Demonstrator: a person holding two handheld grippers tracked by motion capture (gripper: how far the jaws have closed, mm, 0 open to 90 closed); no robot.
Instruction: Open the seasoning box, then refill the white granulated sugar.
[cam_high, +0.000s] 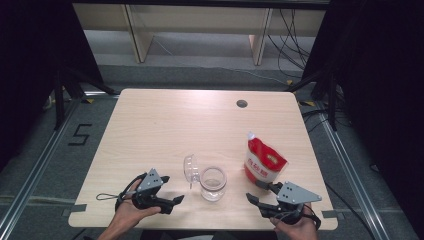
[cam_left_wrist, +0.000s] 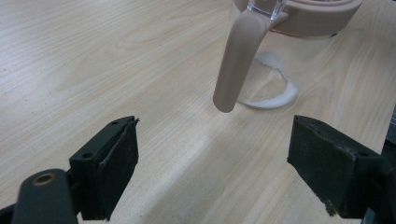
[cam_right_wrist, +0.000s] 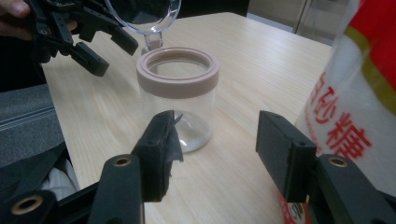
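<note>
High view. Item: clear jar (cam_high: 213, 183) with a pink collar, standing upright near the front edge of the wooden table (cam_high: 165, 120), its hinged clear lid (cam_high: 191, 170) swung open to its left. Red-and-white sugar pouch (cam_high: 263, 161) stands upright to the right of the jar, apart from it. Left gripper (cam_high: 172, 191) lies just left of the jar, jaws parted, holding nothing. Right gripper (cam_high: 256, 192) sits just in front of the pouch, jaws likewise spread and empty.

Left gripper view. The jar (cam_left_wrist: 280, 56) stands ahead and to the right; a pink clasp strap (cam_left_wrist: 236, 60) hangs loose from the collar down the glass side. Both jaws wide apart, bare table between them, nothing touched.

Right gripper view. The jar (cam_right_wrist: 180, 100) is seen between the open jaws but farther off — not gripped. Pouch (cam_right_wrist: 348, 107) at the right, close beside the right-hand jaw. The left gripper (cam_right_wrist: 81, 35) shows beyond, by the raised lid (cam_right_wrist: 142, 11).

Handling notes. Jar: judged rigid, smooth and slippery on its clear wall, light while empty, breakable if tipped; the collar (cam_right_wrist: 178, 70) looks the surest hold, or the body squarely across its width. Pouch: soft-walled, weighty with loose contents, liable to slump — best pinched high, near its top corner, well clear of the bulging middle.
</note>
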